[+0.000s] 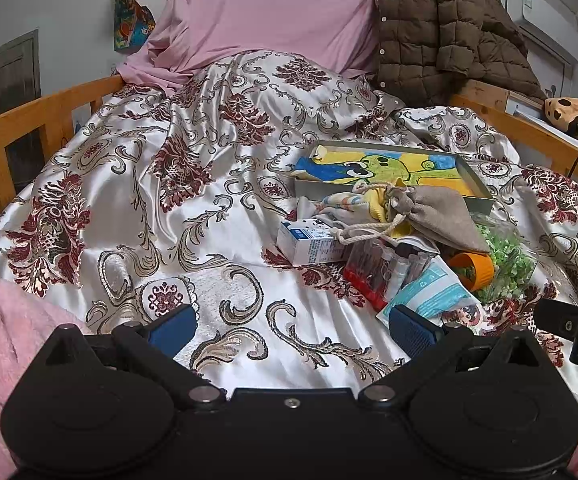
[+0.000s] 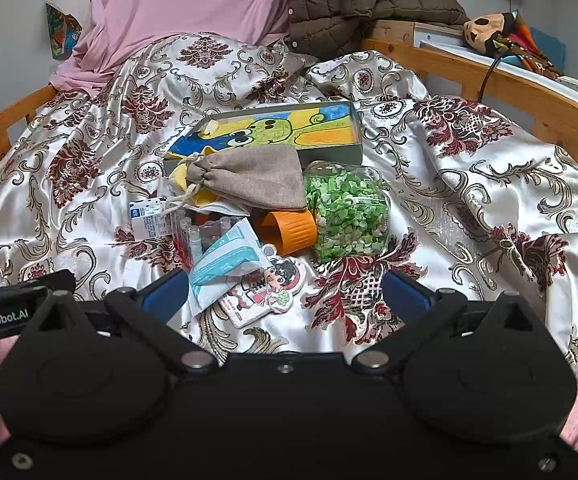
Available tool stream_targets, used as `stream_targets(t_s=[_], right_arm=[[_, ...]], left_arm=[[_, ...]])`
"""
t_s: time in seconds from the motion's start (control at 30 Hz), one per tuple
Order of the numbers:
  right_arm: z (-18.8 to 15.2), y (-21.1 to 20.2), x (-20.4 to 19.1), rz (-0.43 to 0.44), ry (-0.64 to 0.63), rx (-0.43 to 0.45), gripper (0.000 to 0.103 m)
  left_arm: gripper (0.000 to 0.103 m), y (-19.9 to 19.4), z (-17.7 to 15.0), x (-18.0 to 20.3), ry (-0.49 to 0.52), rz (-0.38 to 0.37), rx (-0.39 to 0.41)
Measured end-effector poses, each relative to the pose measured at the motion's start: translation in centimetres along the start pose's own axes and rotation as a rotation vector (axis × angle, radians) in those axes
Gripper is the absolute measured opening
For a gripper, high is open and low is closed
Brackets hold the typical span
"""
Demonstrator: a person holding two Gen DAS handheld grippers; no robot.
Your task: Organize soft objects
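Drawstring pouch point(image 2: 253, 178): grey cloth, limp and light by the look of it, lying atop the clutter pile on the bed, just in front of the picture box point(image 2: 289, 128). Best hold judged at the cinched neck near the cord; the flat body would likely slump. Jar of green bits point(image 2: 349, 212) touches the pouch's right side. Left tongs point(image 1: 291, 326) and right tongs point(image 2: 285, 294) both spread wide, empty, short of the pouch.

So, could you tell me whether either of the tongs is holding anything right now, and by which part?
Nothing is held. The left tongs and right tongs are both open above the bedspread.
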State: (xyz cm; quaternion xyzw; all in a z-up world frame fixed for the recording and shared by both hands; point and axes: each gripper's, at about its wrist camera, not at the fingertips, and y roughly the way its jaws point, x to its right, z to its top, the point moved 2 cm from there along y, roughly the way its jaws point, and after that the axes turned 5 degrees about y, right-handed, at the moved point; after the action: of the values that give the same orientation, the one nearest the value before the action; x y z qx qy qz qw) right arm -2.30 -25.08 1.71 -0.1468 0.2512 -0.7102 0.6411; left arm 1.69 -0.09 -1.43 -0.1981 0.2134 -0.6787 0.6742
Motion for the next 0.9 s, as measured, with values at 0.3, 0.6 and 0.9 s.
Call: stream_targets(t_s=[0.3, 0.6, 0.9], right_arm=[[0.0, 0.01, 0.01, 0.0, 0.0, 0.0, 0.102], [-0.04, 0.03, -0.01, -0.001, -0.001, -0.001, 0.102], [-0.17, 0.03, 0.25, 0.007, 0.009, -0.005, 0.102]], left_arm=[[0.102, 0.02, 0.0, 0.0, 0.001, 0.0, -0.001], [0.102, 0.02, 0.01, 0.01, 0.002, 0.001, -0.002], [0.102, 0.03, 0.02, 0.02, 0.002, 0.0, -0.002]])
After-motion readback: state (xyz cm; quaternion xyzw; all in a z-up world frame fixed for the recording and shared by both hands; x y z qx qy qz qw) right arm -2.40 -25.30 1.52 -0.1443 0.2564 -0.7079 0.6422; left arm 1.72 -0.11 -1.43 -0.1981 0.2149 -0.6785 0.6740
